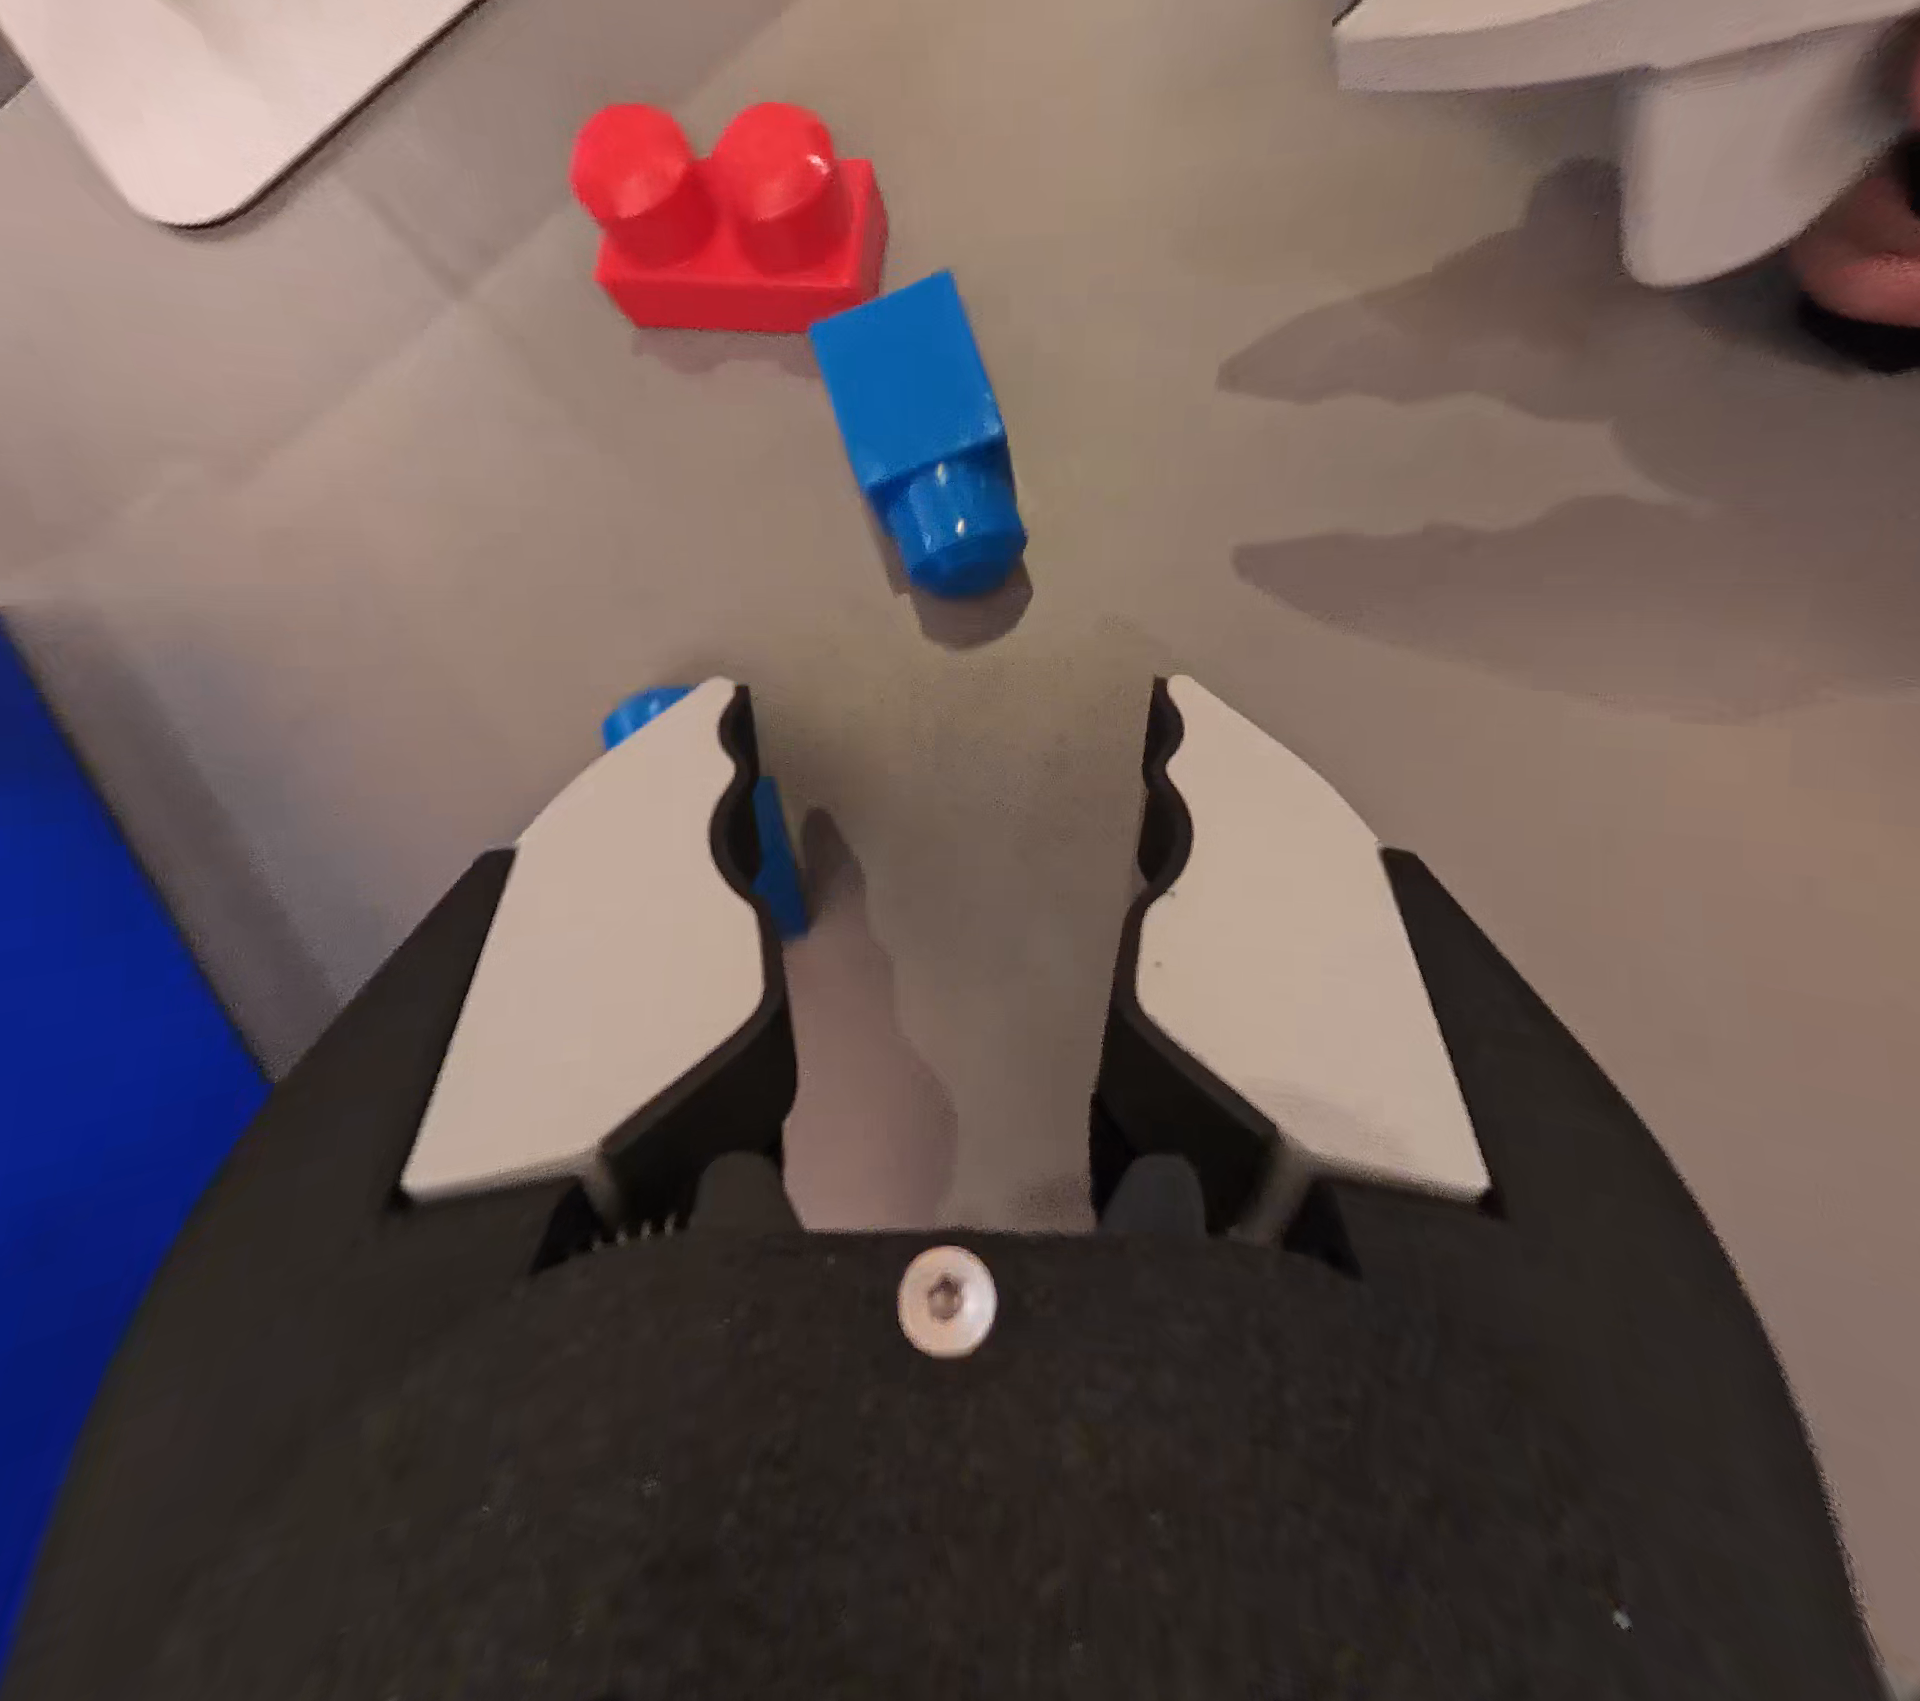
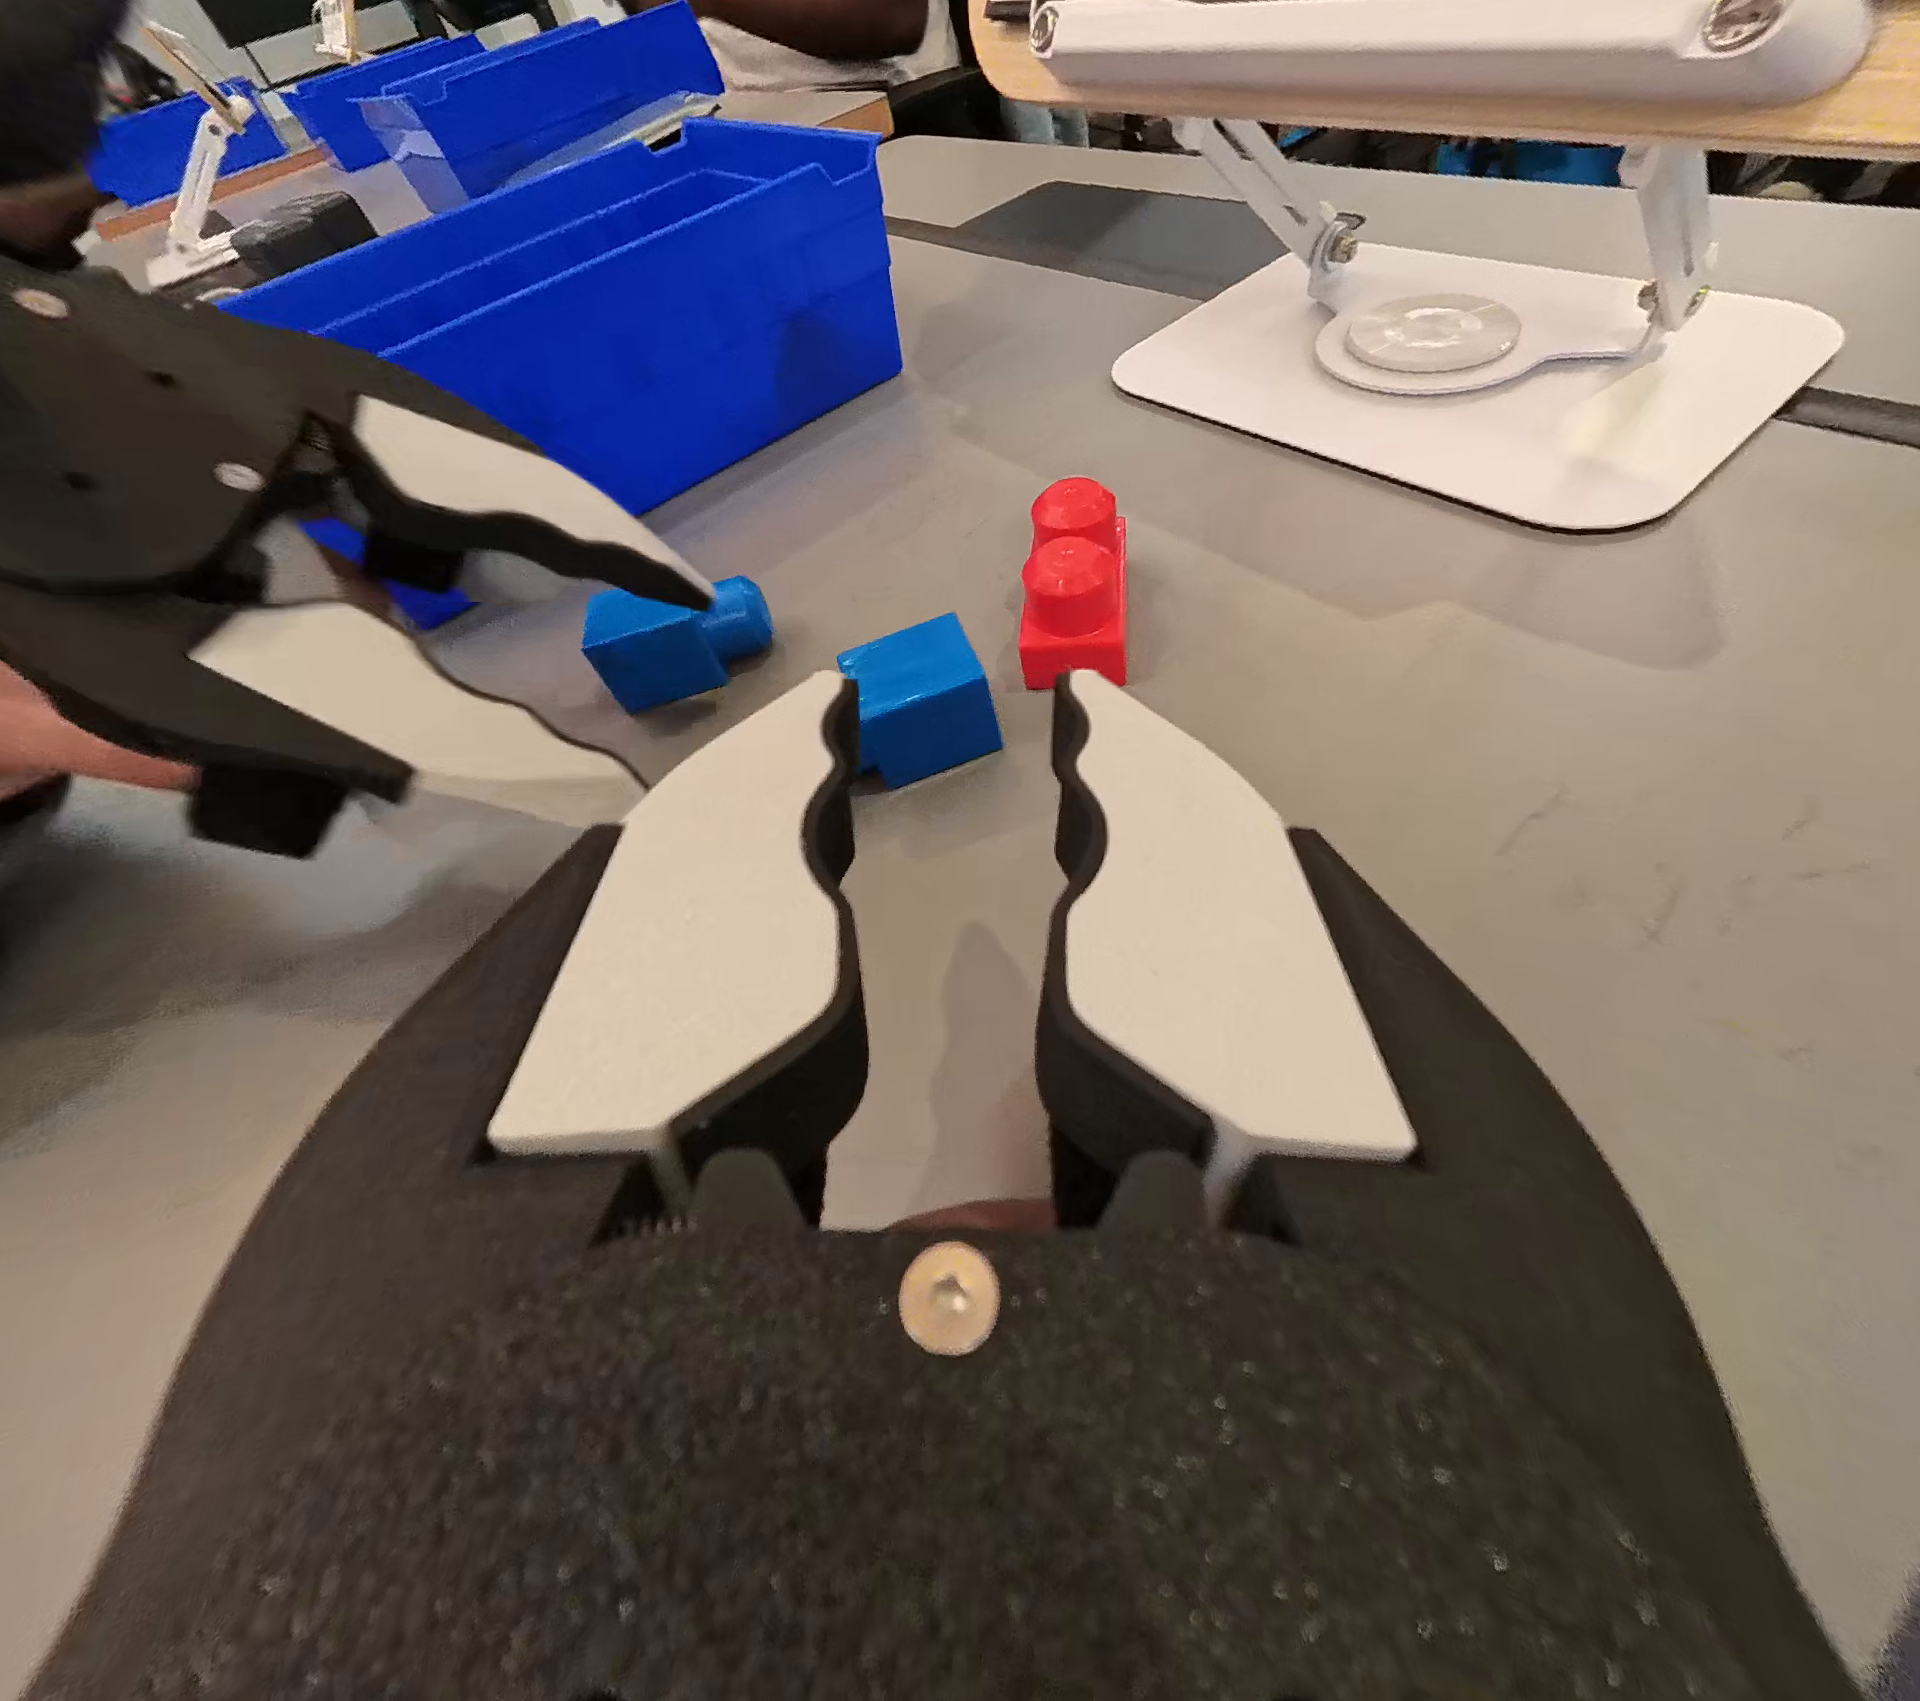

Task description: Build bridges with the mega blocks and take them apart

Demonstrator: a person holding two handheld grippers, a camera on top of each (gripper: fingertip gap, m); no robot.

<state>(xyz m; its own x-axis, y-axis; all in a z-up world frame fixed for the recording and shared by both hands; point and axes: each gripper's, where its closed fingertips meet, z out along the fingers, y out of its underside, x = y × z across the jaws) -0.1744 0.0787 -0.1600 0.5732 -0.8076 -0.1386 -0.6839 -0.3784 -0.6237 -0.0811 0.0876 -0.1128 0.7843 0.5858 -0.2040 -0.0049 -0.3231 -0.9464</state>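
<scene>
Three loose blocks lie apart on the grey table [image 2: 1351,820], none joined: a red two-stud block [image 2: 1075,602] standing upright nearest the white stand base [image 2: 1475,404], a blue one-stud block [image 2: 925,701] tipped on its side just beside it, and a second blue one-stud block [image 2: 670,643] also on its side, toward the bins. The left gripper [image 1: 951,695] hangs over that second block with jaws wide apart and empty, while the right gripper [image 2: 954,690] hovers short of the middle block, jaws parted and holding nothing. Nested blue bins [image 2: 644,321] sit toward the table's far edge, and their visible insides show no contents.
</scene>
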